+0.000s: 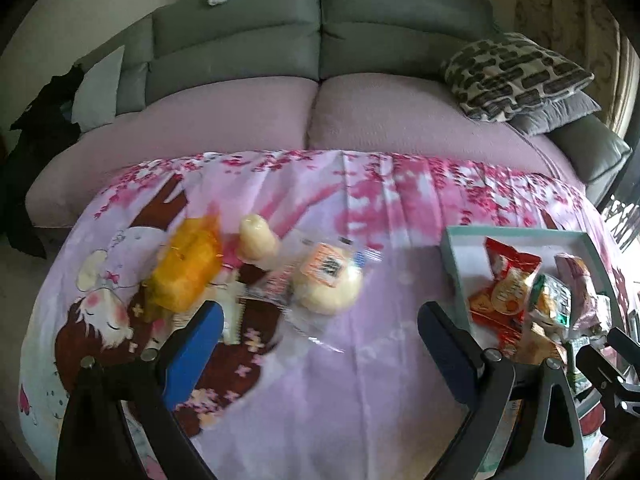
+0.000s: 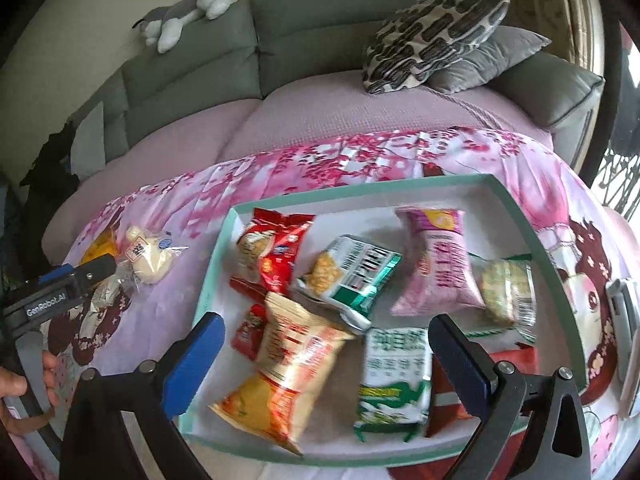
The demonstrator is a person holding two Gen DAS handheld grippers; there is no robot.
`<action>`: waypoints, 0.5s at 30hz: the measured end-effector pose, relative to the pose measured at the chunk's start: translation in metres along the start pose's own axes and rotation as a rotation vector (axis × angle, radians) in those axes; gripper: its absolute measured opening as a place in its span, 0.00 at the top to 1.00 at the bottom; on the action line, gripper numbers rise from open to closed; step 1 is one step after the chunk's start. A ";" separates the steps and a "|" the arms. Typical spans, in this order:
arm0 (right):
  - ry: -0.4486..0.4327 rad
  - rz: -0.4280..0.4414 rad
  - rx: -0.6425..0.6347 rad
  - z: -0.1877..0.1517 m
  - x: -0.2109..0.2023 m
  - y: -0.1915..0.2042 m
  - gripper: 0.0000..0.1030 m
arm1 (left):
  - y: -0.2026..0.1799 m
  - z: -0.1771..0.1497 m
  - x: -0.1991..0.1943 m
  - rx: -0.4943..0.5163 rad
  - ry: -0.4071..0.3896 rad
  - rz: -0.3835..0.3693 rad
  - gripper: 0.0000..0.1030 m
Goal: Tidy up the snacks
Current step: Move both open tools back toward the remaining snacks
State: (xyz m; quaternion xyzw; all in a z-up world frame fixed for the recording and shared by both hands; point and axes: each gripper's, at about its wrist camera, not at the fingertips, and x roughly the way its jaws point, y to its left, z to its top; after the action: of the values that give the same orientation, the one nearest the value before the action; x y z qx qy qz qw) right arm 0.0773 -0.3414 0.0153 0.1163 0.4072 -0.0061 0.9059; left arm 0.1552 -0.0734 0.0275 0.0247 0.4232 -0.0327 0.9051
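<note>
My left gripper (image 1: 320, 320) is open and empty, just short of a clear-wrapped pale bun (image 1: 330, 282) on the pink cloth. An orange-wrapped snack (image 1: 188, 268) and a small cream snack (image 1: 258, 236) lie beyond my left finger. The teal-rimmed tray (image 2: 224, 248) holds several snack packets, among them a red one (image 2: 276, 248), an orange one (image 2: 292, 364), a green-white one (image 2: 394, 376) and a pink one (image 2: 438, 264). My right gripper (image 2: 326, 340) is open and empty above the tray. The left gripper also shows in the right wrist view (image 2: 96, 270), beside the bun (image 2: 150, 266).
The table wears a pink cartoon-print cloth (image 1: 360, 380). A grey sofa with a pink cover (image 1: 320, 112) stands behind, with patterned cushions (image 1: 516, 72) and a plush toy (image 2: 188, 8). A white object (image 2: 624, 304) lies right of the tray. The tray also shows in the left wrist view (image 1: 452, 256).
</note>
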 end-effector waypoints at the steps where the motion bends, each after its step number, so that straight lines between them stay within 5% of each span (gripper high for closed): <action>1: 0.000 0.001 -0.008 0.002 0.002 0.006 0.00 | 0.007 0.001 0.000 -0.006 -0.003 0.009 0.05; 15: 0.027 0.079 -0.103 0.020 0.028 0.084 0.00 | 0.080 0.017 0.005 -0.156 -0.011 0.036 0.05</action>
State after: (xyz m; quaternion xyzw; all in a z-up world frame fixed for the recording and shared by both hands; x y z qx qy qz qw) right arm 0.1193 -0.2613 0.0250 0.0856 0.4140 0.0522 0.9047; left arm 0.1775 0.0053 0.0363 -0.0384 0.4189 0.0165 0.9071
